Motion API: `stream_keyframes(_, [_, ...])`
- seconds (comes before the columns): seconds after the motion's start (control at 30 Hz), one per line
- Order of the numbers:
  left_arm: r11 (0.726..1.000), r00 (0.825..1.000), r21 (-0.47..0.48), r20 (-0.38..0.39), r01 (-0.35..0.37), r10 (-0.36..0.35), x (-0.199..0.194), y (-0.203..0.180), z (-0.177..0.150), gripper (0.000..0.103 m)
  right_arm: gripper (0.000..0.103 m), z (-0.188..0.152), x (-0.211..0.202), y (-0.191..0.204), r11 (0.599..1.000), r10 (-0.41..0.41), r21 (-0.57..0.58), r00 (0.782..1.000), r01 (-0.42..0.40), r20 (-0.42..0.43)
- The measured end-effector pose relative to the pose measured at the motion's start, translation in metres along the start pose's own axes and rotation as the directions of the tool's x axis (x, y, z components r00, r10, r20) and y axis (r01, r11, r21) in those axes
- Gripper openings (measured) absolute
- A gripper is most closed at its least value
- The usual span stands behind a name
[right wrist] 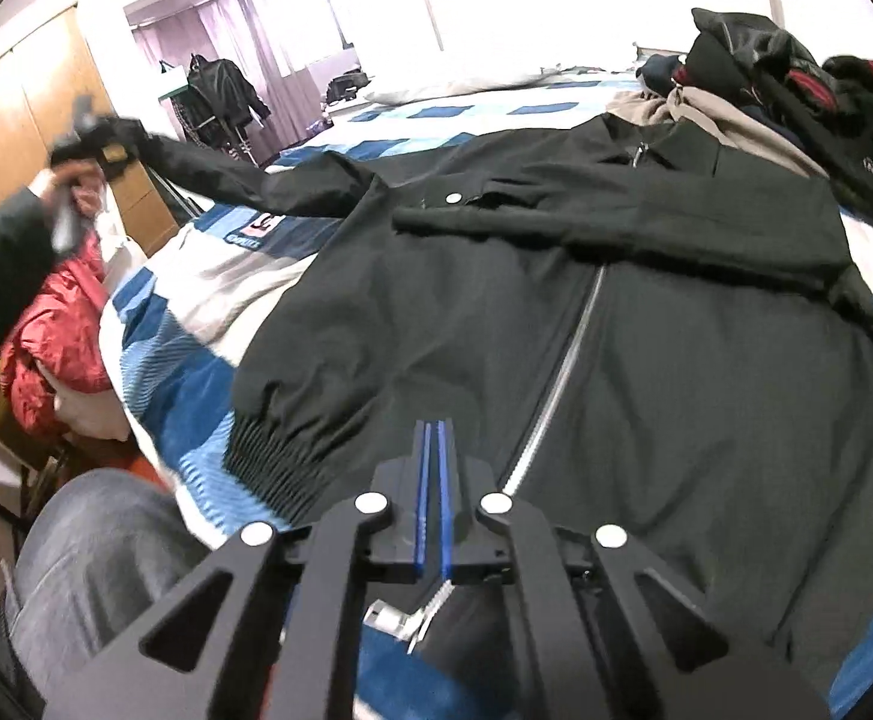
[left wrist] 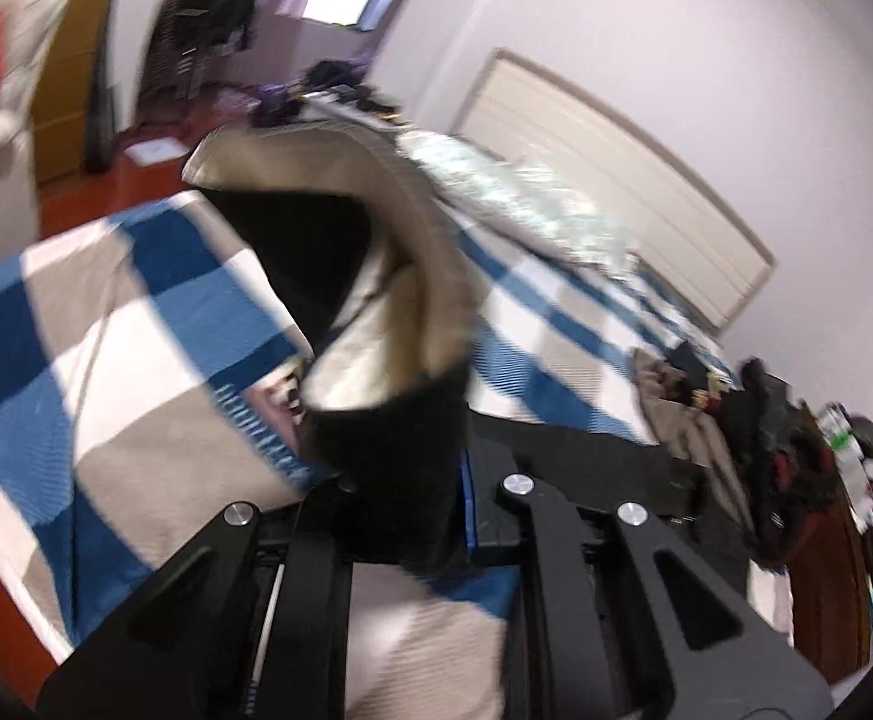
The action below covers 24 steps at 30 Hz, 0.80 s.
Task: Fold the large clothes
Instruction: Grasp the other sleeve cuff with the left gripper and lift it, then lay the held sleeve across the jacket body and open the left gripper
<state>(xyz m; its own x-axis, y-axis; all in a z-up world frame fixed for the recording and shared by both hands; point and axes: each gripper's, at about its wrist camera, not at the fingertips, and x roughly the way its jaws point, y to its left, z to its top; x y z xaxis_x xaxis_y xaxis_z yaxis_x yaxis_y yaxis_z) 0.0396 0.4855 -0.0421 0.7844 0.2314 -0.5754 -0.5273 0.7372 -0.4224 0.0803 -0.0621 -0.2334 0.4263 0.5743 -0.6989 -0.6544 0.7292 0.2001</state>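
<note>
Jaws: left gripper [left wrist: 400, 516] pinching the black jacket's [right wrist: 646, 360] sleeve cuff [left wrist: 388, 456] — right gripper [right wrist: 433, 498] pressed together, empty.

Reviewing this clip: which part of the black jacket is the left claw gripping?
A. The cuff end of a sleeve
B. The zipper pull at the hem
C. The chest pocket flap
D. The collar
A: in the right wrist view the left claw holds the end of the sleeve stretched off the black jacket; the left wrist view shows the cuff between its fingers.
</note>
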Motion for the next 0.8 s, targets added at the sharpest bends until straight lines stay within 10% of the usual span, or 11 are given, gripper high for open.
stream_keyframes(0.4, [0.94,0.973,0.253,-0.061,0.23,-0.222,0.001,-0.177,0.005,0.012,0.0,-0.026,0.074,0.008,0.981,-0.15,-0.143,0.977,0.128,-0.153])
stream_keyframes(0.8, [0.779,0.904,0.47,-0.309,0.416,-0.296,0.084,-0.376,-0.09,0.012,0.001,-0.034,0.076,-0.012,0.999,-0.017,-0.053,0.988,0.009,-0.154])
